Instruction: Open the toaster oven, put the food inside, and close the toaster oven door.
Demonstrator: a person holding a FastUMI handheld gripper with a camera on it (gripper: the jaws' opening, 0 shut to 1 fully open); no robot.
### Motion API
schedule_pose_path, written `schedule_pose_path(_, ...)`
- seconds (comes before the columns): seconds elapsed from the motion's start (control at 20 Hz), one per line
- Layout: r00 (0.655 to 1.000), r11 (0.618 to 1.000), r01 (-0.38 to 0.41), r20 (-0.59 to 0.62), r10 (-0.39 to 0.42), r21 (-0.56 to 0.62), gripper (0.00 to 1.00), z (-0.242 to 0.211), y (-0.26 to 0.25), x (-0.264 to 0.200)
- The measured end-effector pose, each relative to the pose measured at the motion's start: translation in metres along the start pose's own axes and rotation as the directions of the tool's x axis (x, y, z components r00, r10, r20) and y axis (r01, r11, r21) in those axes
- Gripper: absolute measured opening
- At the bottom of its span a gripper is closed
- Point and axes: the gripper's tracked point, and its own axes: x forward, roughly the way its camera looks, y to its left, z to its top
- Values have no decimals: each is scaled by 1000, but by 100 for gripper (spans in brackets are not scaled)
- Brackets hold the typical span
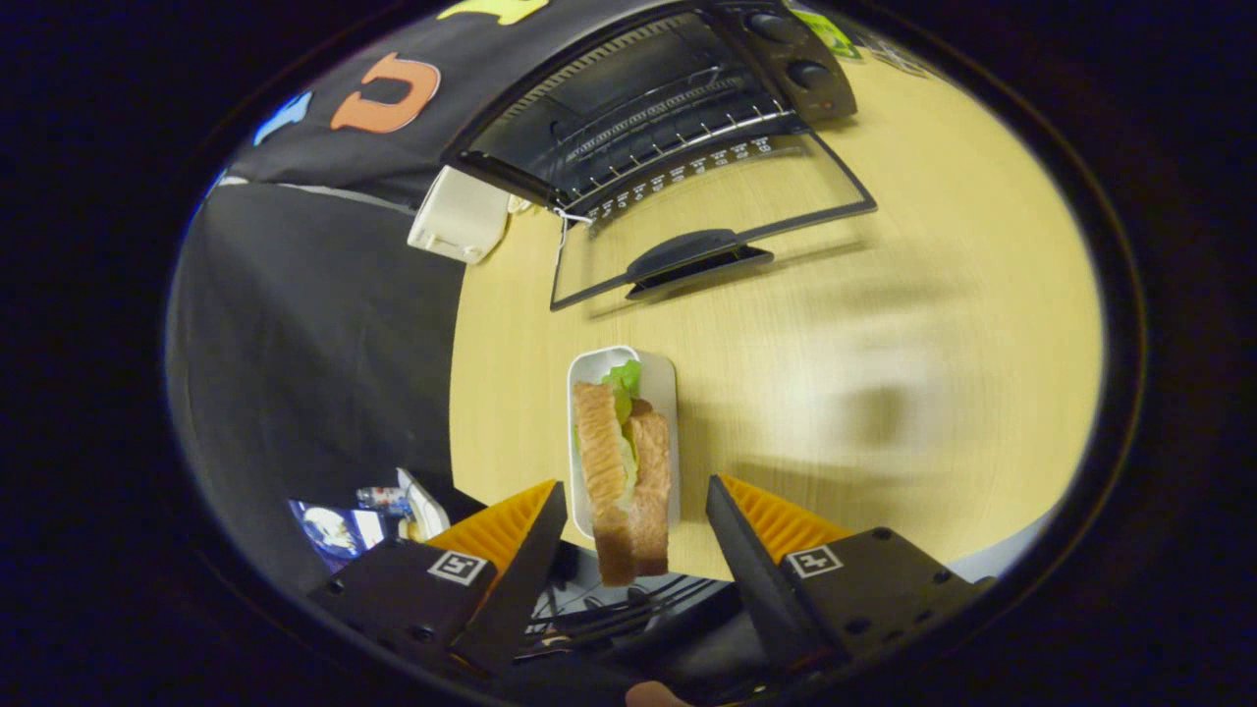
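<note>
In the gripper view, the sandwich is seen on edge in a small white tray at the near edge of the table, between the fingers of the gripper, which are spread wide with a gap on each side, so nothing is gripped. The toaster oven is set toward the far edge, its glass door already let down flat onto the table. The sandwich is judged light, soft and easily crushed, its lettuce and layers liable to slip apart; it is best taken across both bread faces, low and gently. The tray looks stiff and slippery.
</note>
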Motion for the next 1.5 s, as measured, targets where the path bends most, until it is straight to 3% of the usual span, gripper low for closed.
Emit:
schedule_pose_path(0.25,997,995,-67,-27,69,74,51,2,8,0)
schedule_pose_path(0.5,993,996,-78,-89,82,45,36,-10,15,-7)
schedule_pose_path(0.8,990,991,-134,-38,135,30,34,6,40,-31)
schedule_pose_path(1.0,969,968,-231,106,221,92,34,48,62,-44)
schedule_pose_path(1.15,927,935,-325,244,285,143,34,93,76,-53)
schedule_pose_path(1.5,801,838,-485,510,313,248,33,184,65,-35)
